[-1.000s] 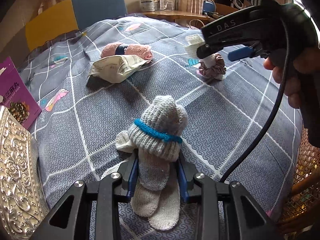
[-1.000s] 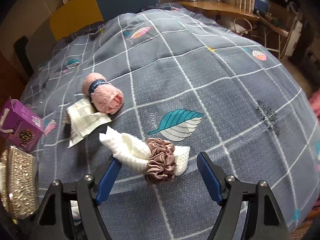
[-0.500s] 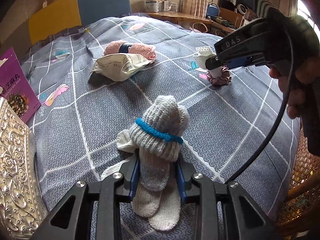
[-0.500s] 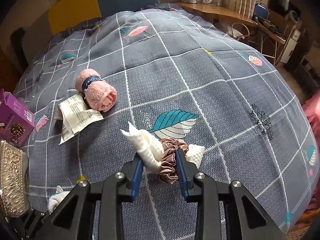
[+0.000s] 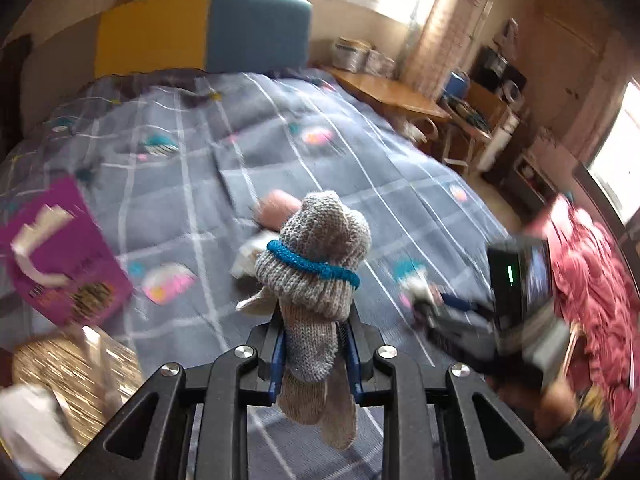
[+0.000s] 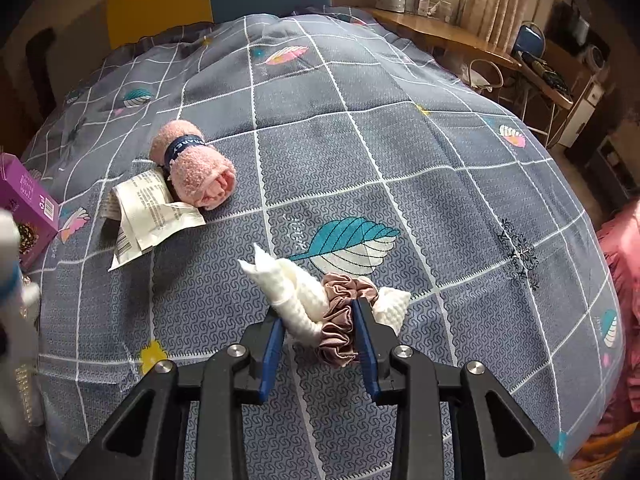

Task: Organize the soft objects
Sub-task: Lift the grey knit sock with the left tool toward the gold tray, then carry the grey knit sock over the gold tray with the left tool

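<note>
The left gripper (image 5: 314, 354) had its jaws closing on the grey knitted sock bundle (image 5: 316, 280), which sat pinched between the blue pads with its toe ends dangling below, clear of the bed (image 5: 248, 140). The right gripper (image 6: 318, 330) had its jaws clamped on the white waffle cloth (image 6: 296, 296) at the mauve scrunchie (image 6: 340, 320) that bound it, the roll resting on the quilt beside a teal leaf print. To carry the socks well, the grip seemed best kept on the cuff just below the blue band (image 5: 312, 262), held firm enough that the loose ends did not slip free, and moved smoothly. The cloth would likely lift cleanest with the pinch kept on the scrunchie, so the roll stayed tied. The right wrist view showed sharply what the left view blurred: the pink rolled towel (image 6: 192, 164) lying against a printed paper packet (image 6: 144, 212), and a purple box (image 6: 28, 208) at the bed's edge. The left wrist view alone showed a gold patterned object (image 5: 76, 372), possibly a tin or box, near the bottom left
</note>
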Demonstrator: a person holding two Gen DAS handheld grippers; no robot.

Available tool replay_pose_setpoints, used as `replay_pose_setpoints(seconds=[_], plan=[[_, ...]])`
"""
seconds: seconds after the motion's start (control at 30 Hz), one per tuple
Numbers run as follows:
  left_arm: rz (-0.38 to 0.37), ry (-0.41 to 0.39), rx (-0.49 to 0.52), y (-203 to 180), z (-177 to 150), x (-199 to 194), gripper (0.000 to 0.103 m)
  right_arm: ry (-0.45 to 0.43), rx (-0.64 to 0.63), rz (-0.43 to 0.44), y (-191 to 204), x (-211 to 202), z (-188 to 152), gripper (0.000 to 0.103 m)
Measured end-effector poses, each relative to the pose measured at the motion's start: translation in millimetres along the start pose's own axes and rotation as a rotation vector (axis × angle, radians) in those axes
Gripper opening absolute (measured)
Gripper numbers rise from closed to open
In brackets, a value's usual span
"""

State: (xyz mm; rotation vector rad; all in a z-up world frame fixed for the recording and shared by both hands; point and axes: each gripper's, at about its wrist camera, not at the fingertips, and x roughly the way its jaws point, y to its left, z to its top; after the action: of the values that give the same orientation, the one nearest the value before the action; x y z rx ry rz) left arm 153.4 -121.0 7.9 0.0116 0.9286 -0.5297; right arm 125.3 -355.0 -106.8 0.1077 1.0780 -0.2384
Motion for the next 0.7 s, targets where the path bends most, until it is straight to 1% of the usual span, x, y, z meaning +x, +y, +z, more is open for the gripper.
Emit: replay_pose_setpoints(seconds=[0.1,0.17,0.23,0.3,0.37,0.47,0.6,0.7], plan=[[0.089,-0.062,-0.048,39,31,-22,0.024,-0.003,-0.037,-0.021,5,1,-1,0.034],[0.145,-0.1,-0.103,74,43,-39,0.024,-0.001,-0.047,-0.026,6,1,-1,0.034],[0.196,-0.128,-0.161,109,44,-54,0.024,0.005,-0.036,-0.018,5,2,-1,0.034],[0.238,-0.149,-0.218,142,39,-70,0.024,0.007,-0.032,-0.015,4,2,-1,0.034],[0.271,-0.168,-0.282,173,25,-86,0.024,0.015,-0.036,-0.015,5,3,-1,0.035],[0.321,-0.183,-0.323,200,-8,-103,0.024,0.016,-0.06,-0.037,9,3,-3,0.035],[0.336,-0.189,-0.365,217,-57,-122,0.024,0.01,-0.094,-0.069,15,4,-5,0.035],[0.337,-0.195,-0.393,220,-91,-133,0.024,0.004,-0.129,-0.1,20,5,-7,0.035]])
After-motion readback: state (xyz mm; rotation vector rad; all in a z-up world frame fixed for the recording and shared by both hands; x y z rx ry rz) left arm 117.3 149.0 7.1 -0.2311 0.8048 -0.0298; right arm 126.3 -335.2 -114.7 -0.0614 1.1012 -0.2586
